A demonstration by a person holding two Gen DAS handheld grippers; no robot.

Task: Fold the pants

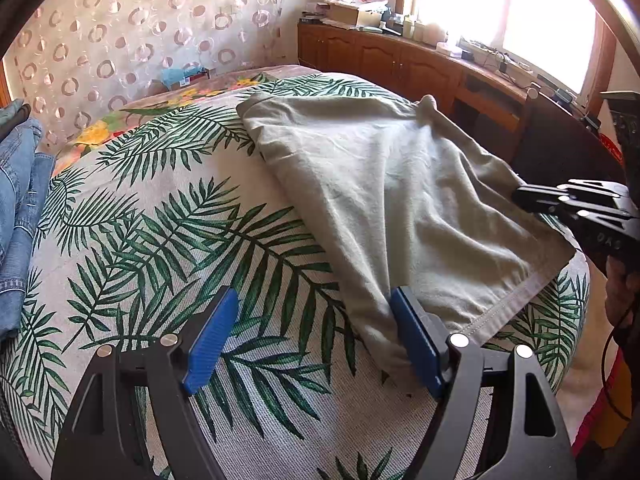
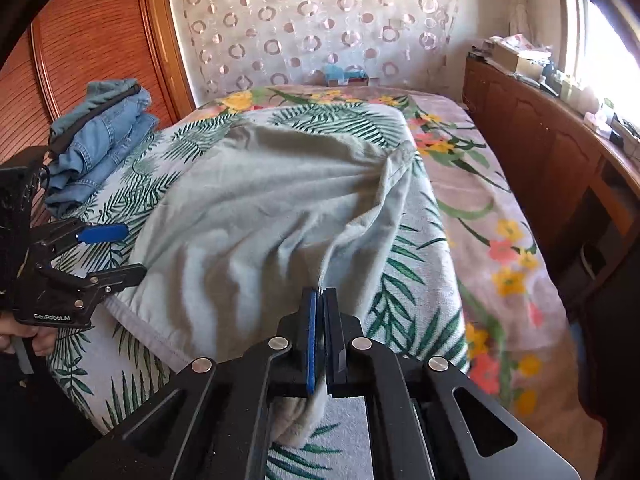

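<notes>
Right gripper pinches the pants' near edge; left gripper waits spread.

The right gripper [image 2: 319,300] has its fingers pressed together on a fold of the grey-green pants [image 2: 256,216], which run away from them up the bed [image 2: 472,216], long axis toward the curtain. The left gripper [image 1: 308,336] holds its fingers spread, empty, the cloth's near corner just beside its right finger. Only the right view shows the pinch and, farther off, the stacked jeans [image 2: 100,136].

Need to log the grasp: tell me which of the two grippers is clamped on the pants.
The right gripper: its jaws are shut on a pinched ridge of the grey-green pants. The left gripper stands open at the pants' edge, gripping nothing.
</notes>
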